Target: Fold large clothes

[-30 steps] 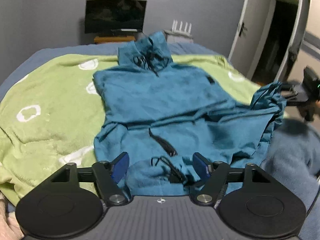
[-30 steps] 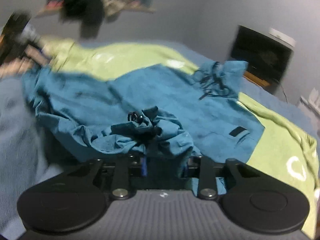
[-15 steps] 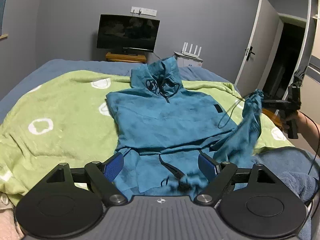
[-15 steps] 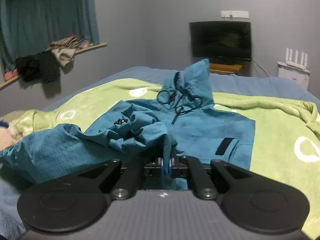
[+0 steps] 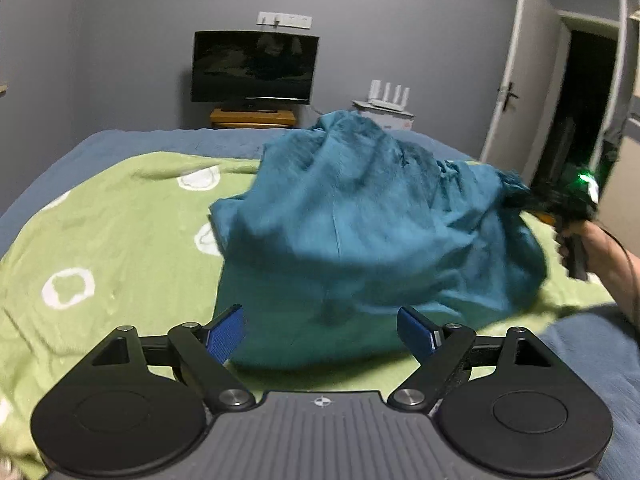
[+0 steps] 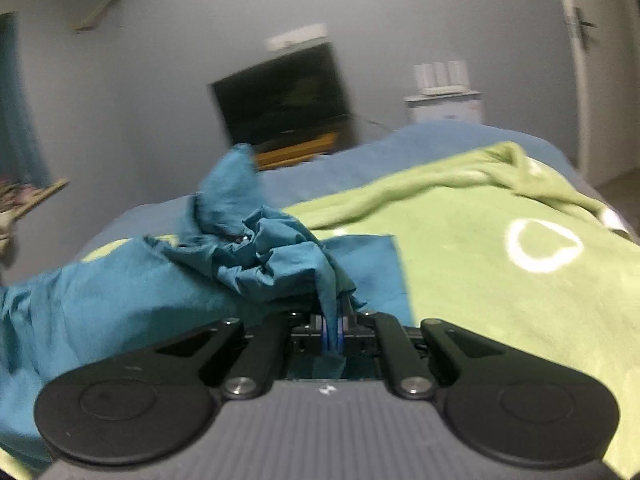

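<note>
A teal hoodie (image 5: 360,232) lies on a green blanket (image 5: 112,240) on the bed, its lower part lifted and billowing over the upper part. My left gripper (image 5: 320,332) is open and empty, just in front of the hoodie's near edge. My right gripper (image 6: 331,330) is shut on a bunched edge of the hoodie (image 6: 264,256); in the left wrist view it shows at the right (image 5: 560,204), holding the fabric up above the bed.
The green blanket covers a blue bedsheet (image 5: 152,140). A dark TV (image 5: 254,66) on a wooden stand, a white router (image 5: 390,96) and a white door (image 5: 516,88) stand beyond the bed. A shelf with clothes (image 6: 24,200) is at the left wall.
My right gripper has carried the hoodie's lower edge up and toward the hood, so the fabric now billows over the upper part. My left gripper stays open and has drawn back slightly.
</note>
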